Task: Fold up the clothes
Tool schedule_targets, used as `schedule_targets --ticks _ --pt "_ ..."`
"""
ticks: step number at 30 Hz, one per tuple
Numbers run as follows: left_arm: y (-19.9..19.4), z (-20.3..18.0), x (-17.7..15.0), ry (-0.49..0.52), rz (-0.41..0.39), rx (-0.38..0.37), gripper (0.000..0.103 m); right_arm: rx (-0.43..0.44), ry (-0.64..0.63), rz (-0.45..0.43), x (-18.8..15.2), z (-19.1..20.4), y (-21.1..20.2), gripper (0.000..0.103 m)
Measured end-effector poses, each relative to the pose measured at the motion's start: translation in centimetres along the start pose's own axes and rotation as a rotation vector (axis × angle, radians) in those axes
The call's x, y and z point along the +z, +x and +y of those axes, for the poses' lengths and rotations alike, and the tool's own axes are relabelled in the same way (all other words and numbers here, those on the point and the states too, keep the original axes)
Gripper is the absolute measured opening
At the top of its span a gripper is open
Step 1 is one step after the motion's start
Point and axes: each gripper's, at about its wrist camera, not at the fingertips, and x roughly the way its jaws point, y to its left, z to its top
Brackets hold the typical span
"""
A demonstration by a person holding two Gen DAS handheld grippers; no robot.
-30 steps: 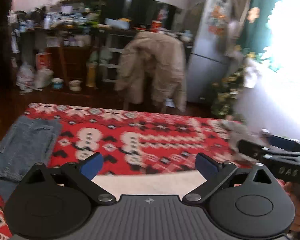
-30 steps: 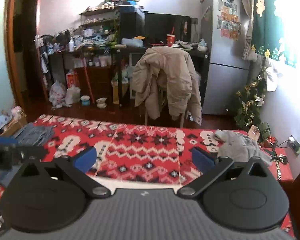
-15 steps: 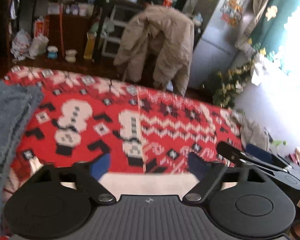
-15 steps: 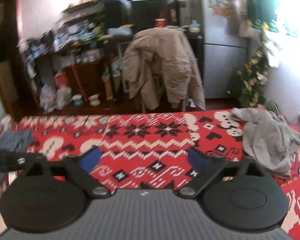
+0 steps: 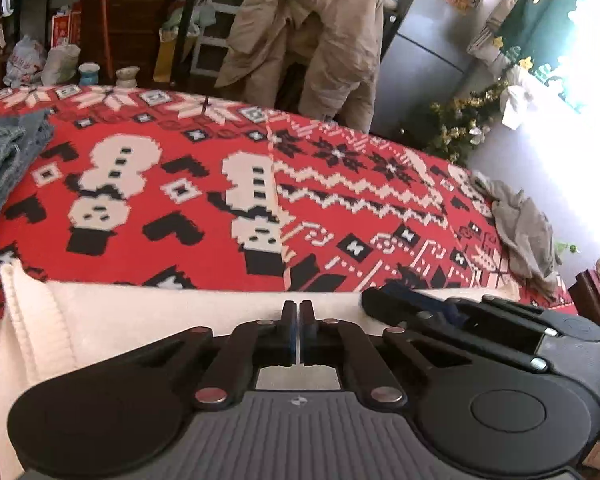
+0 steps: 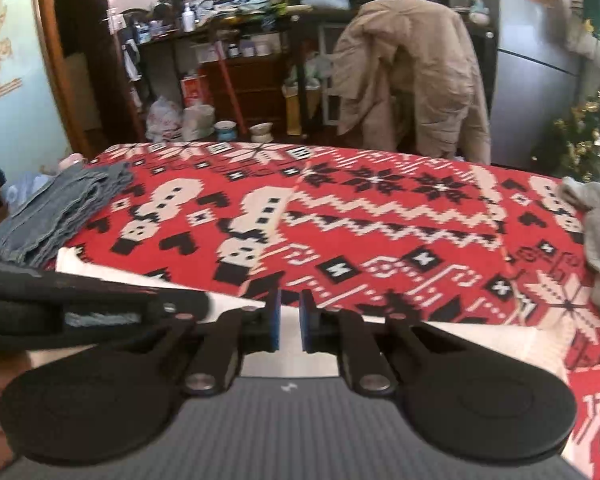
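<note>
Three garments lie on the worktop's red patterned cloth: a white garment at the near edge, folded jeans left, a grey garment right. Left tool and right tool, open a second ago, now pinch the white garment's edge. A beige coat drapes a chair in the cluttered room.

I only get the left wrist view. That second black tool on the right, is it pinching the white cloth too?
Observer: The right hand-held gripper is almost closed, with the white garment showing in the gap. I cannot confirm a firm pinch.
Visitor: Where do the jeans end?
Observer: The jeans are a flat pile at the left edge of the red cloth.
Visitor: And beyond?
Observer: A wooden door frame.
</note>
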Motion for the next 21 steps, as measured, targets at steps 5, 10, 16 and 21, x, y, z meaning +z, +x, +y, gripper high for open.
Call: schedule_targets --ticks 5,10,16,21 --pt "0.9 0.3 0.2 -0.012 0.023 0.004 0.001 0.013 -0.019 0.030 -0.8 0.8 1.2 0.010" --pt "1.3 1.0 0.7 -0.047 0.019 0.012 0.002 0.021 0.028 0.034 -0.3 0.2 2.5 0.010" --pt "0.9 1.4 0.8 -0.026 0.008 0.042 0.002 -0.006 0.020 0.025 -0.4 0.0 2.3 0.010" --pt "0.6 1.7 0.6 -0.019 0.003 0.056 0.003 -0.084 -0.016 0.007 -1.0 -0.9 1.4 0.010"
